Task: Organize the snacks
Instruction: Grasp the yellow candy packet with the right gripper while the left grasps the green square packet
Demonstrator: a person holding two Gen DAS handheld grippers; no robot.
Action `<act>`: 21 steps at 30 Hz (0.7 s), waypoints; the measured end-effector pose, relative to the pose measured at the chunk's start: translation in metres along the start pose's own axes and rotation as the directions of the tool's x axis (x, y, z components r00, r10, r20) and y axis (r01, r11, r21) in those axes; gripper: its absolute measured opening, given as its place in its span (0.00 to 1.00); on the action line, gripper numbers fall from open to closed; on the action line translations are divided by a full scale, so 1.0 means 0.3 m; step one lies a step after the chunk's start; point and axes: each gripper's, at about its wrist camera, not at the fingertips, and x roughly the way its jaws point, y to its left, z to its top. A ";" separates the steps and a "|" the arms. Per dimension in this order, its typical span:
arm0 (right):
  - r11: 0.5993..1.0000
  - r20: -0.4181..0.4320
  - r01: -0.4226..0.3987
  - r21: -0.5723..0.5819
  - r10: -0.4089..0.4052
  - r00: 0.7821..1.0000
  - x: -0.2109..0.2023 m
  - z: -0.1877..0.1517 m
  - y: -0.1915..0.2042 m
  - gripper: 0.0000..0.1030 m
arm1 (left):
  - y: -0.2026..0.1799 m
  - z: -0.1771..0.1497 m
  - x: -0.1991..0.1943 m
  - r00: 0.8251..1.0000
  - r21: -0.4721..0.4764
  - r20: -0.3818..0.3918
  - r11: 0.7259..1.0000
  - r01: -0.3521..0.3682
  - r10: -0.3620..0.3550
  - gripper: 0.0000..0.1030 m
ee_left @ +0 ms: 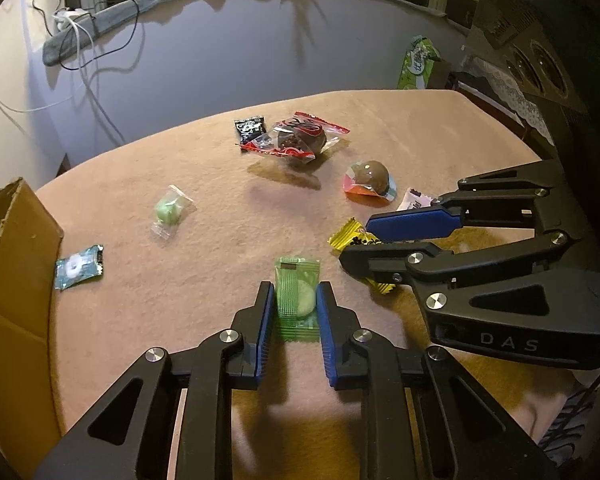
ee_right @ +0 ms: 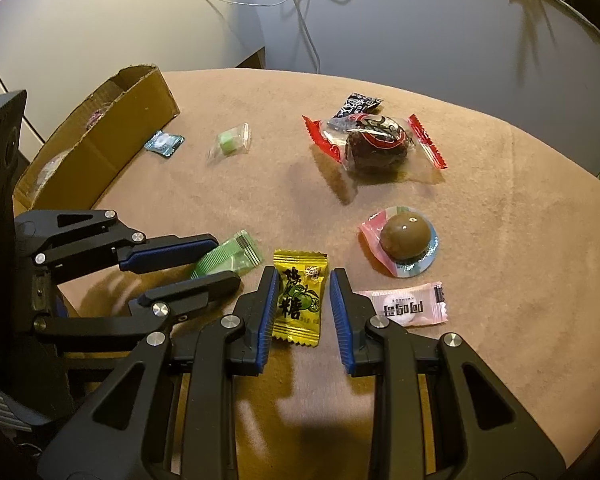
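At the near edge of a round table draped in a tan felt cloth, the left gripper pinches a flat green crinkle-edged sweet wrapper, its blue pads pressed against both long sides with the packet still lying on the cloth. Just beside it at three o'clock, the right gripper straddles a yellow printed candy sachet; the left pad touches the wrapper, the right pad stands slightly off, so its grip looks unfinished. At two o'clock from that sachet lies a pale pink pillow-pack sweet, with a brown chocolate ball on a pink and blue film beyond it. Farther out at twelve o'clock rests a dark round snack in clear red-trimmed plastic. An open brown cardboard box waits at ten o'clock. Both wrappers seem light, thin and slippery, and are probably best taken across the firmer centre, where the sweet gives the pads something solid.
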 end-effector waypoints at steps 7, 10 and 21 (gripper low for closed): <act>0.999 0.005 0.029 -0.015 -0.029 1.000 -0.003 -0.008 0.014 0.18 | 0.016 -0.010 -0.016 1.000 -0.033 0.004 0.999 0.007 -0.007 0.19; 0.999 0.012 0.032 -0.006 -0.032 0.999 -0.013 -0.019 0.013 0.17 | 0.025 -0.017 -0.029 1.000 -0.047 0.009 0.999 0.006 -0.006 0.19; 0.998 0.051 0.058 -0.004 -0.058 0.997 -0.076 -0.032 0.041 0.12 | 0.041 -0.041 -0.107 0.999 -0.072 0.048 0.997 0.001 0.002 0.19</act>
